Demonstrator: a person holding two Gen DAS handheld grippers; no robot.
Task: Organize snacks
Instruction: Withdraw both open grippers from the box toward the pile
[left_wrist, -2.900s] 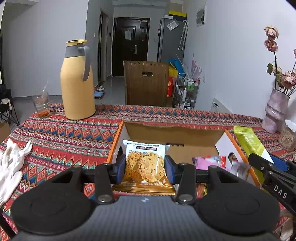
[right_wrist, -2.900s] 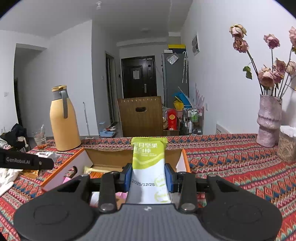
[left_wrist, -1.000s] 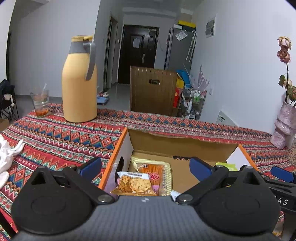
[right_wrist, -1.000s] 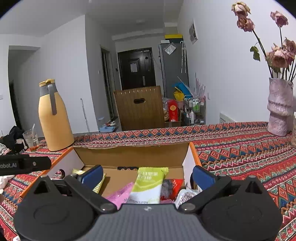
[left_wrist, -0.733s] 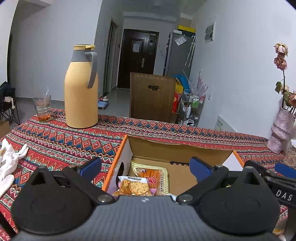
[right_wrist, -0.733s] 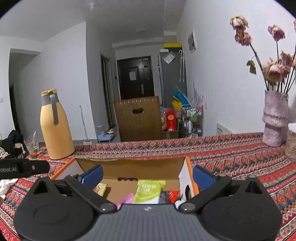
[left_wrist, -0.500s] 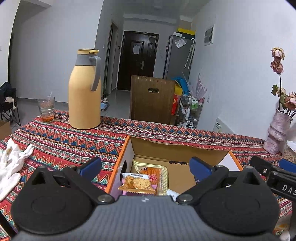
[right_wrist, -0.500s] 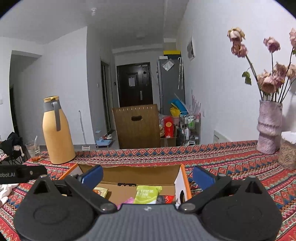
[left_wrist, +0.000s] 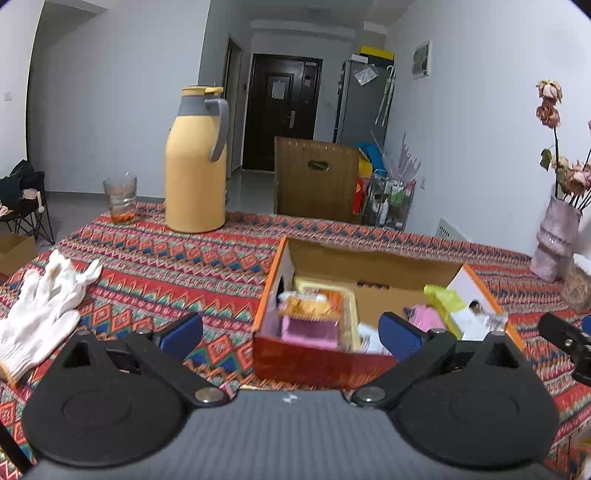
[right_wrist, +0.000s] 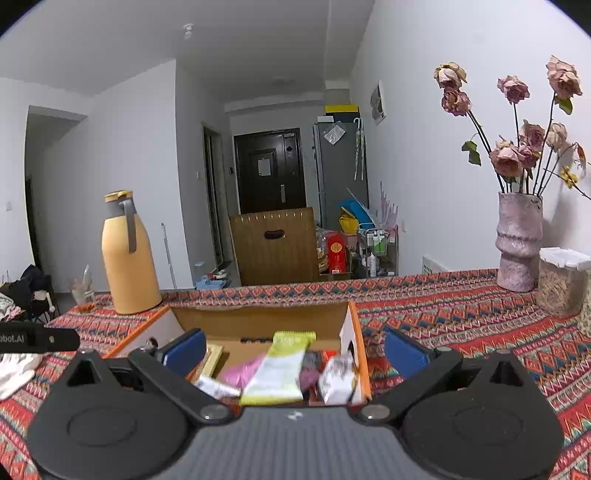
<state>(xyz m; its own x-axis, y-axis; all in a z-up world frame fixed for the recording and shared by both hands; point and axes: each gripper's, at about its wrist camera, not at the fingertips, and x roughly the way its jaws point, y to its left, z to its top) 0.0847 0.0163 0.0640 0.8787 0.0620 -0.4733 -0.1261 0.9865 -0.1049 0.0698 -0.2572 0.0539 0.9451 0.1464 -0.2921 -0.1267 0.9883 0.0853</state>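
Both the left claw (left_wrist: 290, 328) and the right claw (right_wrist: 294, 349) are spread wide and empty (release step apparently done), the lime-green foil snack bar (right_wrist: 279, 367) lies in the open orange-edged cardboard box (right_wrist: 258, 317) at twelve o'clock on the patterned worktop (right_wrist: 443, 314), so another loose snack must be sought next.

From your left gripper (left_wrist: 290, 334), the box (left_wrist: 321, 363) and the snacks (left_wrist: 310, 317) in it look smeared, so you cannot read any packet. Your right gripper (left_wrist: 565, 345) pokes in at the right edge and is mostly cut off. The white glove (left_wrist: 40, 310) to the left runs off the edge.

From your right gripper (right_wrist: 293, 350), the black body hides the near end of the green packet (right_wrist: 280, 367). The writing on it is too blurry to read. The jar (right_wrist: 561, 282) far right is cut off.
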